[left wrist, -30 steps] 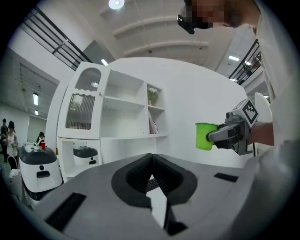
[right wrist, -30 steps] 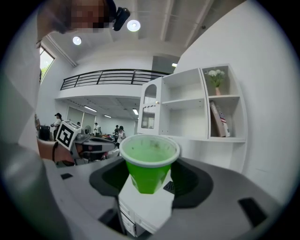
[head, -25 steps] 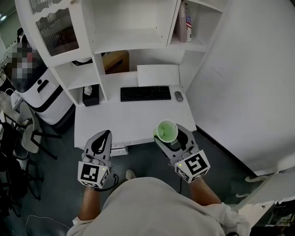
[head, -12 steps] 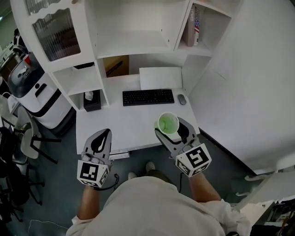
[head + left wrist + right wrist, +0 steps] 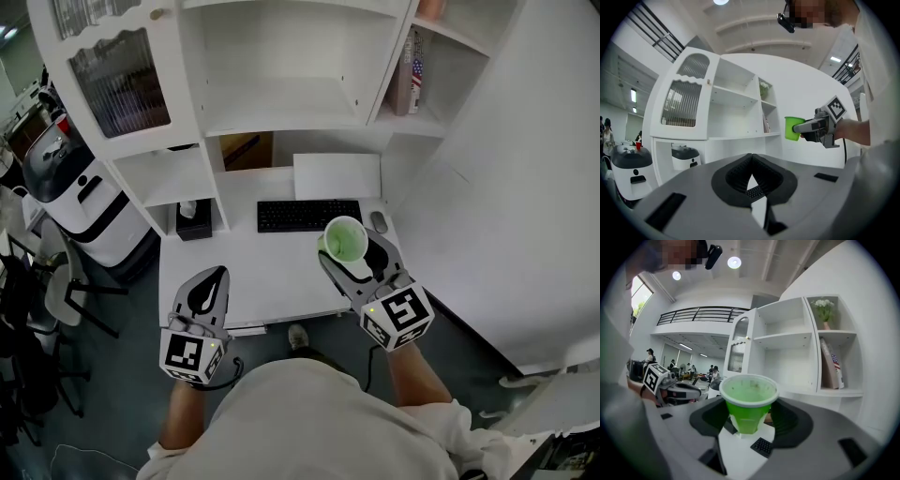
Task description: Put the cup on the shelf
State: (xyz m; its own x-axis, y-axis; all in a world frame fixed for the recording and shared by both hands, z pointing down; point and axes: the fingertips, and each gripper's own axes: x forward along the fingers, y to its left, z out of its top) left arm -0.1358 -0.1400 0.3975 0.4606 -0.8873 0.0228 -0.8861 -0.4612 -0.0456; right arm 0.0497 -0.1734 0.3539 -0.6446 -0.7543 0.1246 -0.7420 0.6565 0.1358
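A green cup [image 5: 344, 238] with a white rim stands upright between the jaws of my right gripper [image 5: 351, 253], which is shut on it above the desk's front right part. In the right gripper view the cup [image 5: 748, 405] fills the middle, with the jaw pads pressed on its sides. The white shelf unit [image 5: 281, 101] rises behind the desk, and its wide middle compartment is bare. My left gripper [image 5: 216, 277] hangs shut and holds nothing, low at the desk's front left edge. From the left gripper view the cup [image 5: 791, 128] shows off to the right.
On the white desk [image 5: 248, 267] lie a black keyboard [image 5: 308, 215], a mouse [image 5: 379, 221] and a tissue box [image 5: 193, 221]. Books [image 5: 408, 73] stand in the right shelf compartment. A white robot cart [image 5: 75, 192] and chairs stand on the left. A white wall closes the right side.
My right gripper has carried the cup forward over the desk, toward the keyboard and shelf unit. The left gripper has kept its place, still shut.
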